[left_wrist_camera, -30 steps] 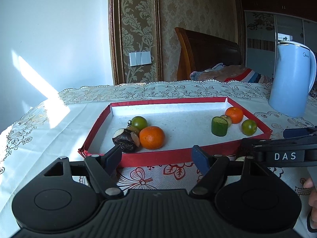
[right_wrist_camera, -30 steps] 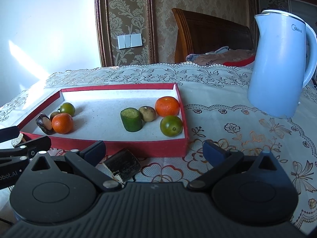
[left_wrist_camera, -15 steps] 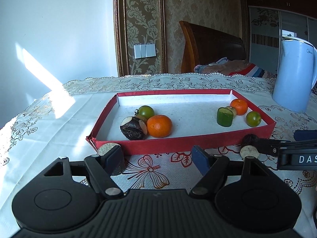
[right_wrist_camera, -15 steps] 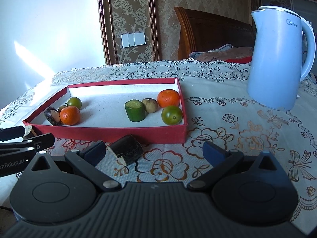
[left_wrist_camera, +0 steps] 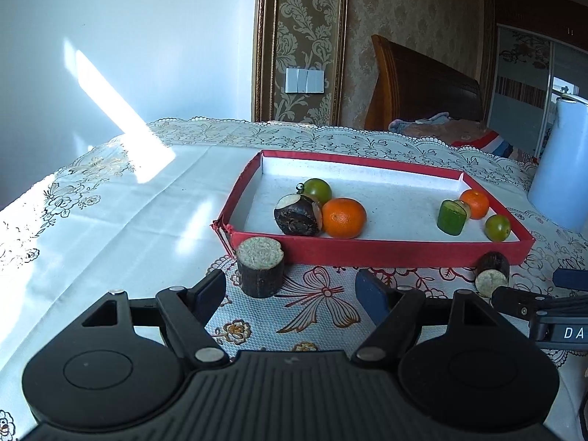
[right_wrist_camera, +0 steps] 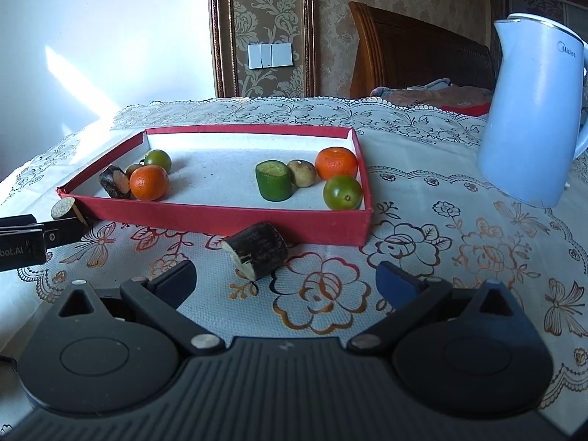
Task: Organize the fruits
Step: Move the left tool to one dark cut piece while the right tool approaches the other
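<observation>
Your red tray (left_wrist_camera: 367,253) sits on the table (left_wrist_camera: 110,213) with two clusters inside. At its left end lie a green tangerine (left_wrist_camera: 318,190), an orange tangerine (left_wrist_camera: 344,218) and a dark cane piece (left_wrist_camera: 297,215) tipped on its side, one pale cut face turned up and left. At the right end you have a green cane segment (right_wrist_camera: 273,180) standing upright with its cut face up, a small brownish fruit (right_wrist_camera: 302,172) touching it, a second orange tangerine (right_wrist_camera: 336,163) behind, and a second green tangerine (right_wrist_camera: 342,192) nearest the front wall.

Two dark cane stubs (left_wrist_camera: 260,267) are outside the tray. The one in front of the tray's left corner stands upright, long axis vertical, pale cut end facing up, just ahead of your left claw (left_wrist_camera: 292,288), whose jaws stand apart with nothing between them. The other stub (right_wrist_camera: 257,255) lies on its side just in front of the tray's front wall, long axis level and slanting, cut end toward the lower left. Your right claw (right_wrist_camera: 284,279) is spread wide just short of it, pads not touching. A pale blue kettle (right_wrist_camera: 533,117) stands to the tray's right.
</observation>
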`<control>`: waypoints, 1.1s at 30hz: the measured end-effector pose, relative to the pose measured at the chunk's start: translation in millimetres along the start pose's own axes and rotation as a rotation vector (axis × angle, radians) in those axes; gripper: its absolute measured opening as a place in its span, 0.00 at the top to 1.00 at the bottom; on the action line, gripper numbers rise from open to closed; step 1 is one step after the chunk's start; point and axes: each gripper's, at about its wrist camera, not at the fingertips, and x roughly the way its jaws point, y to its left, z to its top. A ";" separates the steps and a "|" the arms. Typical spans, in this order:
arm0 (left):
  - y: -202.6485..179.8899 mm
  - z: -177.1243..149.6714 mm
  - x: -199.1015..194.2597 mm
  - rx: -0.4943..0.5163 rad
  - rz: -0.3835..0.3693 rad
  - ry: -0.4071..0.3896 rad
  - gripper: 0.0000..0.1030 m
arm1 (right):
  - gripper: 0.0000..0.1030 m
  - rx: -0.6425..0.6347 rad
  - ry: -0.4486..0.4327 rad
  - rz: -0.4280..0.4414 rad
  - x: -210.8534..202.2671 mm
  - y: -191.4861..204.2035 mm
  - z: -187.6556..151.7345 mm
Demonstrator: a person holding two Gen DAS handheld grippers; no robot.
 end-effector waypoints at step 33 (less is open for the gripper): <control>19.7 20.1 55.9 0.035 0.086 0.143 0.25 | 0.09 -0.023 0.087 0.002 41.5 11.0 15.4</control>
